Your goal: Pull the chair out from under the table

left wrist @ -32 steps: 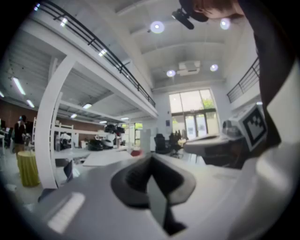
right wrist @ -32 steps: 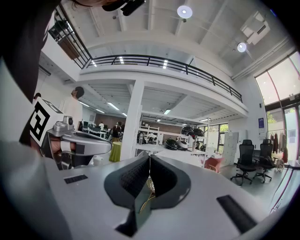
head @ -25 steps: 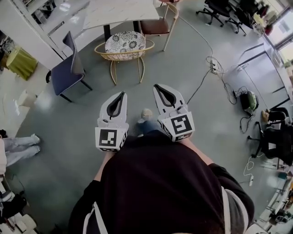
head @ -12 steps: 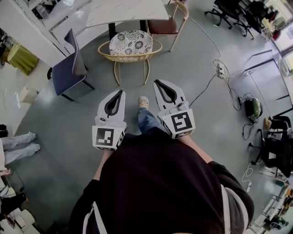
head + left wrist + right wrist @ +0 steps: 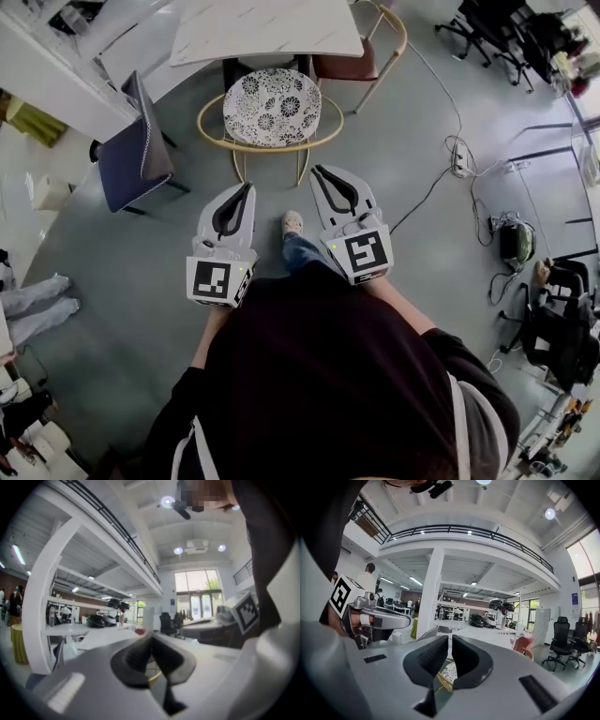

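While the person stands over the grey floor with a gripper in each hand, both tools point ahead toward the furniture and touch nothing; the left gripper has its jaws pressed together with nothing between them; the right gripper is likewise closed on nothing, its pads meeting along a thin line in its own view; the two are side by side with the person's pale shoe on the floor between them; just beyond their tips stands the chair, a gold wire frame with a round black-and-white patterned cushion, set close against the near edge of the white table, apart from both grippers; whether its far rim reaches under the tabletop cannot be told; a blue chair stands to its left, and a brown chair is at the table's right corner; a power strip with its cable lies on the floor further right.
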